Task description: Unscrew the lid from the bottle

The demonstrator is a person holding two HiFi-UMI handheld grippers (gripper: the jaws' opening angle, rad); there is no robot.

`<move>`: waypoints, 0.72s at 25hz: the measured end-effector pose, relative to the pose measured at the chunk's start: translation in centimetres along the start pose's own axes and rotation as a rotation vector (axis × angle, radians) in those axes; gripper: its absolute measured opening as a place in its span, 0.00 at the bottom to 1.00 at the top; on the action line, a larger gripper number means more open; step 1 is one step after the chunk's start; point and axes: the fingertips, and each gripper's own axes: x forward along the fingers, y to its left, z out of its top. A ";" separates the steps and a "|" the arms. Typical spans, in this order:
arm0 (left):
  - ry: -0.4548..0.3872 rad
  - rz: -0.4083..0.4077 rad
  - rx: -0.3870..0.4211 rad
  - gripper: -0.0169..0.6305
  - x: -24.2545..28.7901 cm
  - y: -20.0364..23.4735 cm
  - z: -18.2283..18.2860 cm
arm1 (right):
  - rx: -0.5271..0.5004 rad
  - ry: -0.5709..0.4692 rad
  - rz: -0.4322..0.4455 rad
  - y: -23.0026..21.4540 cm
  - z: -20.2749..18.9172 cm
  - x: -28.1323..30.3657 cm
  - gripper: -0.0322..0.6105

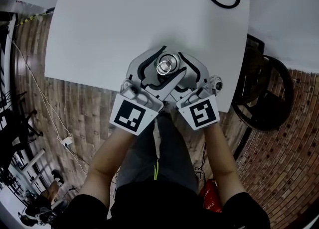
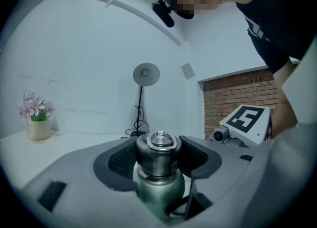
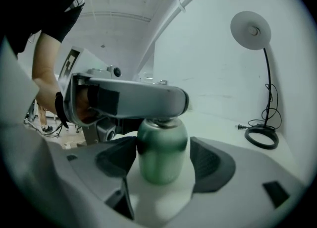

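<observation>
Lid (image 2: 156, 148) not off yet: bottle (image 3: 161, 153) stands nr table (image 1: 114, 29) near edge, left gripper (image 2: 158, 160) jaws clamped on lid & right gripper (image 3: 163, 162) jaws gripping its body, so unscrewing prob. barely underway.

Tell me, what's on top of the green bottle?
A dark round metal lid with a silver ring sits on the green metal bottle, hiding its opening and inside.

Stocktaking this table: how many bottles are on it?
1. The green bottle stands near the table's front edge, its lid on. No other shows.
</observation>
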 end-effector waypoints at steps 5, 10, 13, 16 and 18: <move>-0.007 0.013 -0.043 0.45 -0.6 0.2 0.5 | 0.013 0.017 -0.013 0.2 0.3 -1.0 0.55; -0.030 0.013 -0.065 0.45 -0.9 0.3 1.8 | 0.064 0.017 -0.030 0.2 1.3 -2.8 0.55; -0.041 0.018 -0.068 0.45 -1.4 0.4 3.0 | 0.073 0.022 -0.051 0.1 2.3 -4.0 0.55; -0.054 0.023 -0.067 0.45 -2.2 0.5 4.2 | 0.084 0.039 -0.078 0.3 2.8 -5.2 0.54; -0.062 0.025 -0.063 0.45 -2.8 0.4 4.9 | 0.086 0.047 -0.088 0.6 3.4 -5.8 0.54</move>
